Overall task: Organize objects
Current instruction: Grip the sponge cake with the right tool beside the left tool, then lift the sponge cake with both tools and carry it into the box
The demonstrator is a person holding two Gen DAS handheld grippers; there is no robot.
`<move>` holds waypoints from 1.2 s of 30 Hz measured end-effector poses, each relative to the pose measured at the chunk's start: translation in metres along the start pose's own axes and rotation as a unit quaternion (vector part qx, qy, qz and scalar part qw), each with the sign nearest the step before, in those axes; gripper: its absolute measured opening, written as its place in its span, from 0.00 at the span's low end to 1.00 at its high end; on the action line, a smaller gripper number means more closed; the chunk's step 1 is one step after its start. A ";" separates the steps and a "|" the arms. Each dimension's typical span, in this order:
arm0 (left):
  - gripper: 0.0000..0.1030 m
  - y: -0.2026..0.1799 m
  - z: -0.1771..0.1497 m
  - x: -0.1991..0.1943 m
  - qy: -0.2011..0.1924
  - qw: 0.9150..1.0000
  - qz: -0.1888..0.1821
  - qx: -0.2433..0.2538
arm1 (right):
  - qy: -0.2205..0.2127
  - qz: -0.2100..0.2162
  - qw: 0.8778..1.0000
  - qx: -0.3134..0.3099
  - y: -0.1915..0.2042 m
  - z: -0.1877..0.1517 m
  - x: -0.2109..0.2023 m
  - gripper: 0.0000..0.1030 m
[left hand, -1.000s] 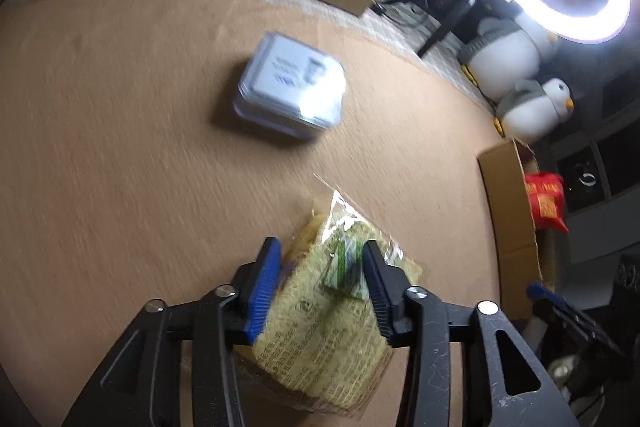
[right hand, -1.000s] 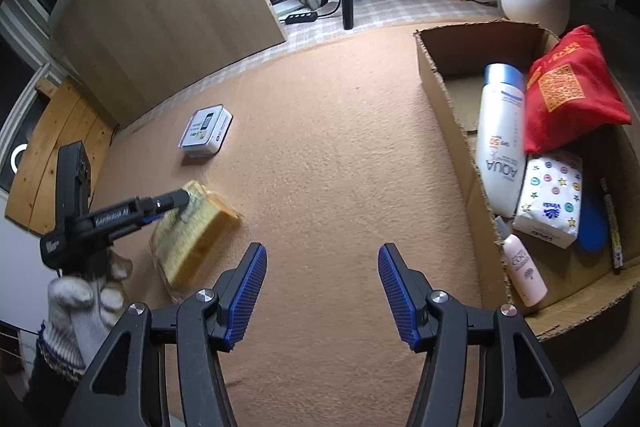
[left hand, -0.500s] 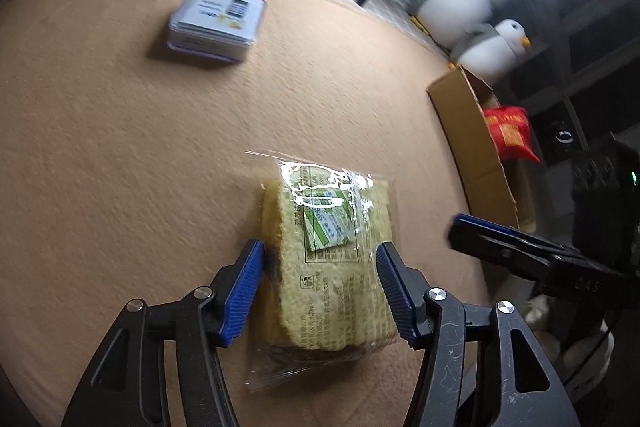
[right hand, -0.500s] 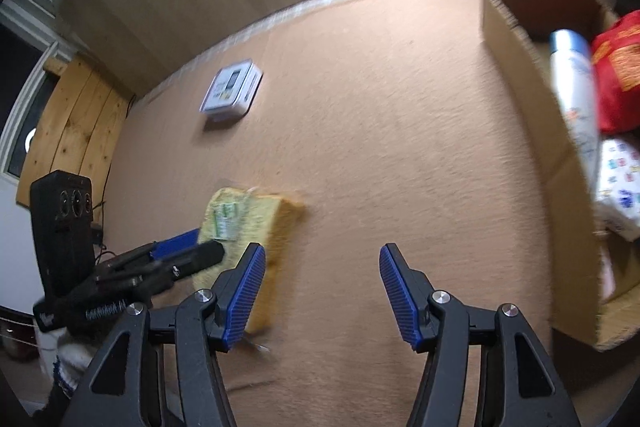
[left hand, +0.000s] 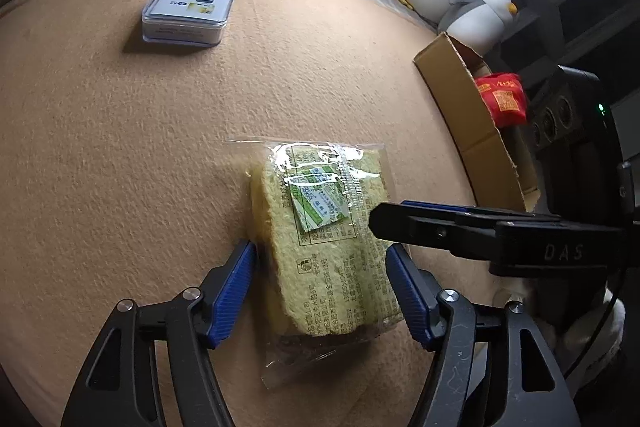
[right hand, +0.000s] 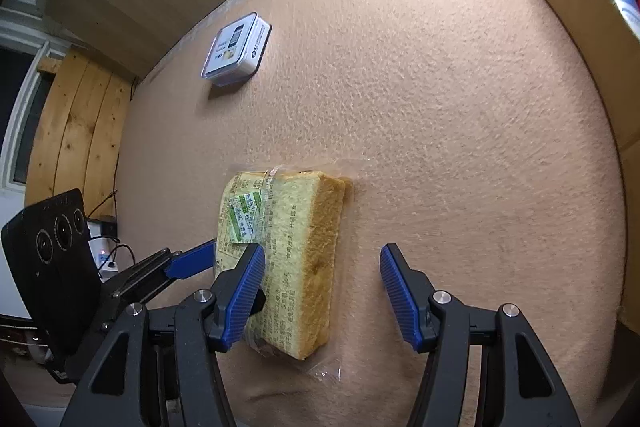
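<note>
Left wrist view: my left gripper [left hand: 320, 267] has swung round and settled with its blue pads spread, straddling the bagged bread [left hand: 332, 247] on the tan mat [left hand: 120, 147], so a pickup looks near.

Right wrist view: my right gripper [right hand: 320, 291] has closed in, fingers apart, bread [right hand: 288, 267] under its left finger.

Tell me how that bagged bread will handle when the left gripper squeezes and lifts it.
The bagged bread looks soft and porous, so it will probably compress between the left gripper pads. Its loose clear wrapper may slide or crinkle. It is likely light for its size, and the slices could sag or shift when lifted.
</note>
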State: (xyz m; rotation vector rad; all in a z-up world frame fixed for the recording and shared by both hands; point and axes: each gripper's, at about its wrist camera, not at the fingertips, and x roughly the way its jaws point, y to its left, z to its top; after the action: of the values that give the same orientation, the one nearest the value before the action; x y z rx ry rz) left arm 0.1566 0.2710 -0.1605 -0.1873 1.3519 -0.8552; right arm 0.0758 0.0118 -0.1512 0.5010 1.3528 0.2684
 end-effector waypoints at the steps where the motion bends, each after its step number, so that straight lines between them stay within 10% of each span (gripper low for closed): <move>1: 0.70 -0.002 -0.001 0.000 0.002 1.000 0.002 0.006 | 0.001 0.002 1.000 0.001 -0.001 0.001 0.002 0.55; 36: 0.53 -0.054 0.010 0.003 -0.010 0.999 -0.005 0.050 | -0.059 -0.032 0.997 -0.050 0.001 -0.009 -0.036 0.45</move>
State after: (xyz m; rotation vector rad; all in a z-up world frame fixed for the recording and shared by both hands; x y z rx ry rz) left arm 0.1424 0.2283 -0.1291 -0.1247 1.2863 -0.9255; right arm 0.0596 -0.0024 -0.1203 0.3828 1.2329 0.2482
